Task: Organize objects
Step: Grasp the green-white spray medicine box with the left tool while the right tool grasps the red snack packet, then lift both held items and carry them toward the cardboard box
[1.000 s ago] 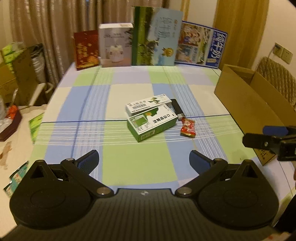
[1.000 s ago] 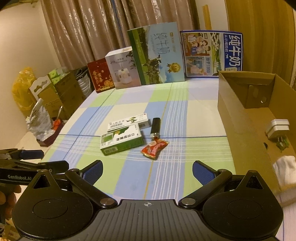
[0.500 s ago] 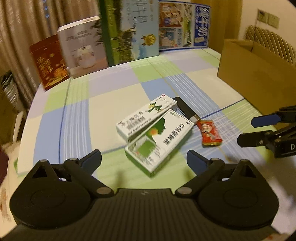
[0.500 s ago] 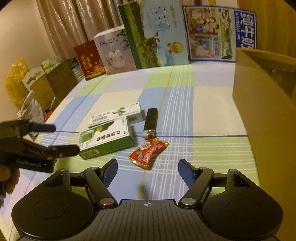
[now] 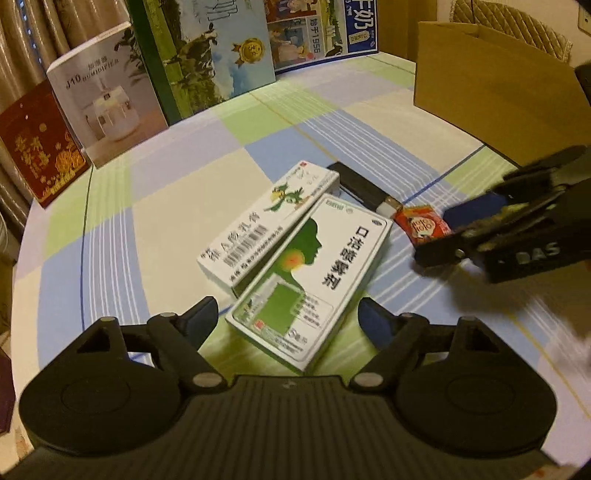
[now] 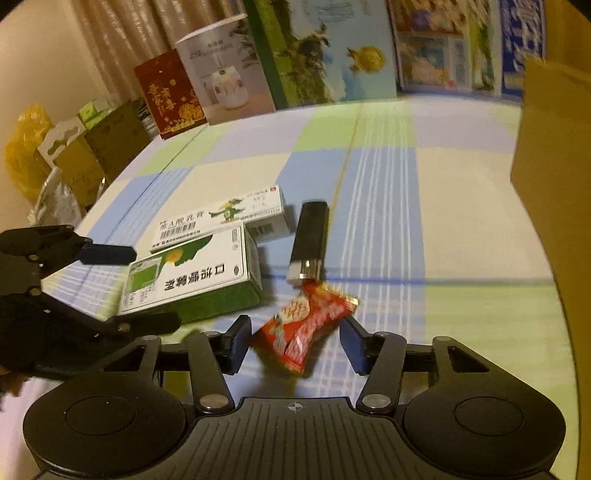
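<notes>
Black left gripper (image 5: pixel 286 319) is pitched down at the table, jaws closing, near end of the green-and-white medicine box (image 5: pixel 314 275) sitting between them; pads not on it yet, gap visible on both sides. Right gripper (image 6: pixel 293 341) is also pitched down, jaws closing around the red candy wrapper (image 6: pixel 308 323); wrapper is between the pads, small gap on each side, no contact I can confirm. Right wrist view is motion-blurred.

From the right wrist view the left gripper sits low at the left edge, one finger over the box's left end, one along its near side. From the left wrist view the right gripper comes in from the right, fingertips at the wrapper.

Layout: the white medicine box (image 5: pixel 269 225) lies touching the green-and-white one along its far-left side. Black USB stick (image 6: pixel 310 242) lies just right of the white box, metal plug end pointing at the wrapper, nearly touching it.

Surface: checked tablecloth (image 5: pixel 177 192), blue/green/cream squares. Cardboard box (image 5: pixel 491 92) stands at the right side. Far edge has upright packaging: a red gift box (image 5: pixel 37 147), a humidifier box (image 5: pixel 107 96), a green-and-blue milk carton (image 5: pixel 207 48), and a blue milk carton (image 5: pixel 321 29). Beige curtains (image 6: pixel 155 33) behind. Left of the table there are cartons and a yellow bag (image 6: pixel 24 147).
</notes>
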Tool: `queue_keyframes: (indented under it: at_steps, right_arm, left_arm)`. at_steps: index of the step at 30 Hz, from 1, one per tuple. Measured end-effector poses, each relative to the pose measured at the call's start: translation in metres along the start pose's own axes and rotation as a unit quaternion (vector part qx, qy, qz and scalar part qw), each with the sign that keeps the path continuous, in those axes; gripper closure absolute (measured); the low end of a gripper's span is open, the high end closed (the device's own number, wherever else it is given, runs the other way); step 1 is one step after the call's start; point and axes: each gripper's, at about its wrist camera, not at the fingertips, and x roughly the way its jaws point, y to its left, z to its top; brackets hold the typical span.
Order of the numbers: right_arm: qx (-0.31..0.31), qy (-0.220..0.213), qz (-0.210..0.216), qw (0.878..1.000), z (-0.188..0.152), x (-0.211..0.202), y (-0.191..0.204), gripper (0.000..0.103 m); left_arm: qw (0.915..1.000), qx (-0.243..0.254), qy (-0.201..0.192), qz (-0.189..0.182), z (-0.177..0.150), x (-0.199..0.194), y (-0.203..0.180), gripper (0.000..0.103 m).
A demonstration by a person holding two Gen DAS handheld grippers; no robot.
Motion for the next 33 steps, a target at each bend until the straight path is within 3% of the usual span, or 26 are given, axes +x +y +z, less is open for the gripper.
queue_keyframes:
  at_steps: [3, 8, 18, 20, 24, 33]
  right_arm:
    - [-0.012, 0.004, -0.013, 1.0, 0.0, 0.0, -0.002, 0.072]
    - [-0.001, 0.021, -0.026, 0.999, -0.007, -0.014, -0.011, 0.072]
    - [-0.009, 0.015, -0.041, 0.999, -0.022, -0.029, -0.018, 0.072]
    - [-0.019, 0.012, -0.043, 0.999, -0.024, -0.028, -0.017, 0.072]
    - [-0.018, 0.009, -0.046, 0.999, -0.024, -0.027, -0.017, 0.072]
    - [-0.011, 0.005, -0.055, 0.998, -0.025, -0.028, -0.017, 0.072]
  left_arm:
    - [1.0, -0.007, 0.004, -0.006, -0.002, -0.003, -0.004, 0.031]
    - [0.9994, -0.018, 0.007, -0.028, -0.004, -0.015, -0.015, 0.033]
    - [0.9995, -0.031, 0.003, -0.006, 0.016, 0.005, -0.03, 0.032]
    - [0.9994, -0.034, -0.001, 0.003, 0.018, 0.008, -0.031, 0.041]
    - [0.9986, -0.052, 0.001, 0.01, 0.019, 0.007, -0.036, 0.048]
    - [0.9967, -0.078, -0.002, 0.019, 0.009, -0.006, -0.053, 0.051]
